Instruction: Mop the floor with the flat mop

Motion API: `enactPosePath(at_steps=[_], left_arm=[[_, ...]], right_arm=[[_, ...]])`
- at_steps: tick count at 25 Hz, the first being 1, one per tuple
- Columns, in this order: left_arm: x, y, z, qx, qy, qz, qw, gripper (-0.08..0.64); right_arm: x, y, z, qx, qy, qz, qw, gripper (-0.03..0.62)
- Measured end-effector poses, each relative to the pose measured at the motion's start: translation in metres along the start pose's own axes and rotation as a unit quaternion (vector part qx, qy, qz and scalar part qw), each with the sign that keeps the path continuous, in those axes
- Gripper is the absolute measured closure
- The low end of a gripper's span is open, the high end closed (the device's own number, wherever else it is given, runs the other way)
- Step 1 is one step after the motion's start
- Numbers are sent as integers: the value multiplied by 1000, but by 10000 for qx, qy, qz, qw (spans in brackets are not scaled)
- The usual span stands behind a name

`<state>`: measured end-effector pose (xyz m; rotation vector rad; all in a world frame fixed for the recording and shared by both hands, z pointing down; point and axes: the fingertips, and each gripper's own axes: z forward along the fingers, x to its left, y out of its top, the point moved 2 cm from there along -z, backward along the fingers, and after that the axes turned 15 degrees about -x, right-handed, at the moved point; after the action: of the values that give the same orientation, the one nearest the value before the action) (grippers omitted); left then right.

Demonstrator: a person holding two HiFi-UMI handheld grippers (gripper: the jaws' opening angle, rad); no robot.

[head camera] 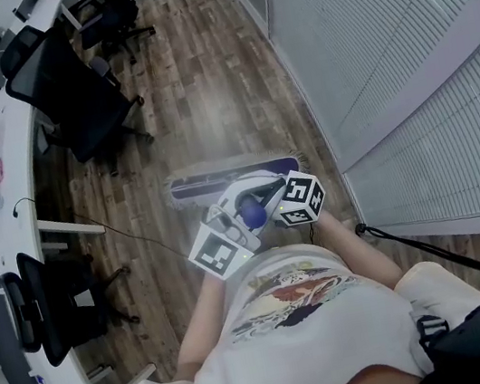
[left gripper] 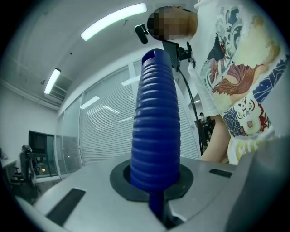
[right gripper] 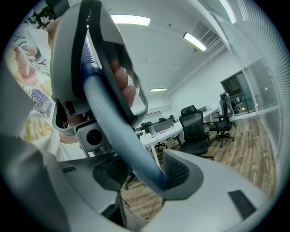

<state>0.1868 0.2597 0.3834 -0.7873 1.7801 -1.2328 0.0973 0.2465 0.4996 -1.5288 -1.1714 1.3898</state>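
Mop head [head camera: 233,177] lies flat on the wood-plank floor [head camera: 199,65]. It is a long, narrow pad with a dark blue edge and a pale top. It sits crosswise just ahead of the person [head camera: 293,333], near the foot of the white blinds [head camera: 379,42], and looks slightly smeared in the head view.

From it a pale blue-grey pole [right gripper: 122,131] slants up toward the person's chest. The pole ends in a dark blue ribbed grip [left gripper: 156,127] that tapers toward an open top.

The left gripper [left gripper: 158,210] is clenched on the base of that ribbed grip, which fills the round notch between its jaws. The right gripper [right gripper: 145,176] sits just beside it, lower on the handle. Its jaws grasp the pole, which runs down between the two dark textured pads.

Black office chairs [head camera: 81,99] stand at a curved white desk [head camera: 2,146], well apart from the mop on the far side of the floor.
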Motion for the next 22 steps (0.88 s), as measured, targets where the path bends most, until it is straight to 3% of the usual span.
enactPosePath(at_steps=[8,17,22], left_arm=[[-9,-10,-3,-111,80,18,9999,558],[-14,-21,-16,39,183,31,9998,558],[-12,-34,-28,128,402,284,9987,558]], right_arm=[[4,-9,-3,118,111,-269,9995,399],[11,-16,3,212,330,-639,9972,419],[12,-20,11,86,255,-845,9961,436]])
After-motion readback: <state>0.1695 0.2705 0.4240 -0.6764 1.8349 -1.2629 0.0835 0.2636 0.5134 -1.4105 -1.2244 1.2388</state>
